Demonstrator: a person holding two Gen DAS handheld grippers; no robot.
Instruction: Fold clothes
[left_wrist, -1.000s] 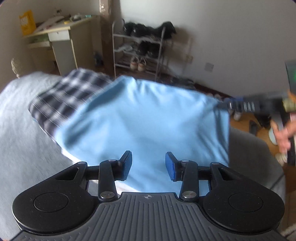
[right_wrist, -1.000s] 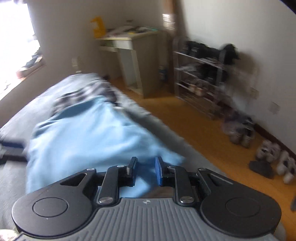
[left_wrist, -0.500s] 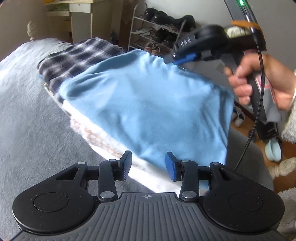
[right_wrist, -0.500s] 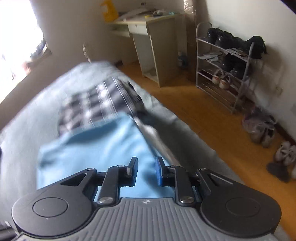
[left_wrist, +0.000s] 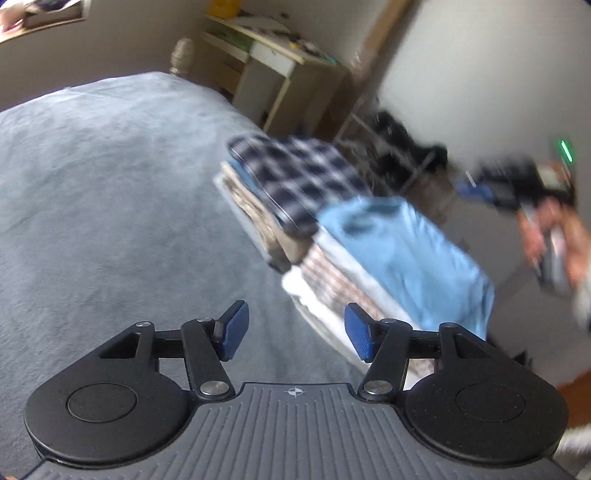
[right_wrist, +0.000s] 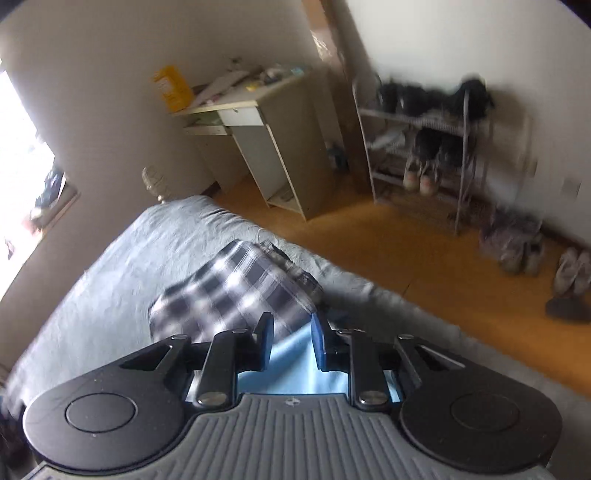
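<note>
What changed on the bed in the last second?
The left gripper swung away from the blue shirt toward bare blanket, its empty jaws just opening wider. The right gripper lifted off the shirt. The folded stacks, plaid shirt included, stayed put.

The right tool hangs above the bed, its blue pads a narrow gap apart with nothing between them. Below it lies a light blue garment, and just beyond that a folded plaid shirt. Across the wood floor, a desk with a yellow box stands against the wall, beside a shoe rack. Loose shoes lie at right.
</note>
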